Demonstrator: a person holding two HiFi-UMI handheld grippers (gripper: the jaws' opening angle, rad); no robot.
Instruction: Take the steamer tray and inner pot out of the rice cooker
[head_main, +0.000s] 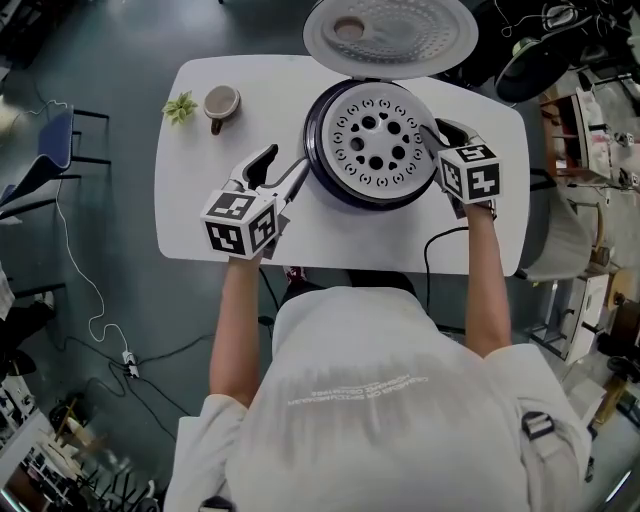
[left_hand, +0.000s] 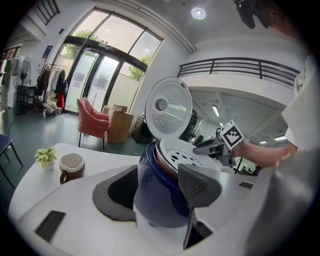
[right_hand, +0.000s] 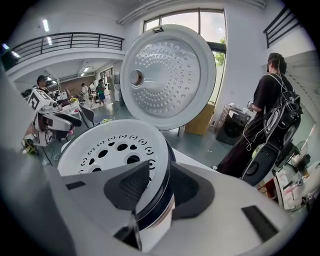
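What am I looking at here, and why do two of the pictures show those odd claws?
There is no robot. A person holds a two-jaw gripper in each hand. The top-down picture comes from a camera on the person's head. The other two come from cameras riding on the grippers, looking along their jaws. On the white table stand a rice cooker with its lid up and a holed steamer tray inside, a mug and a small plant. The right gripper clamps the cooker's rim, one jaw on the tray and the other outside the wall. The left gripper is open and empty beside the cooker.
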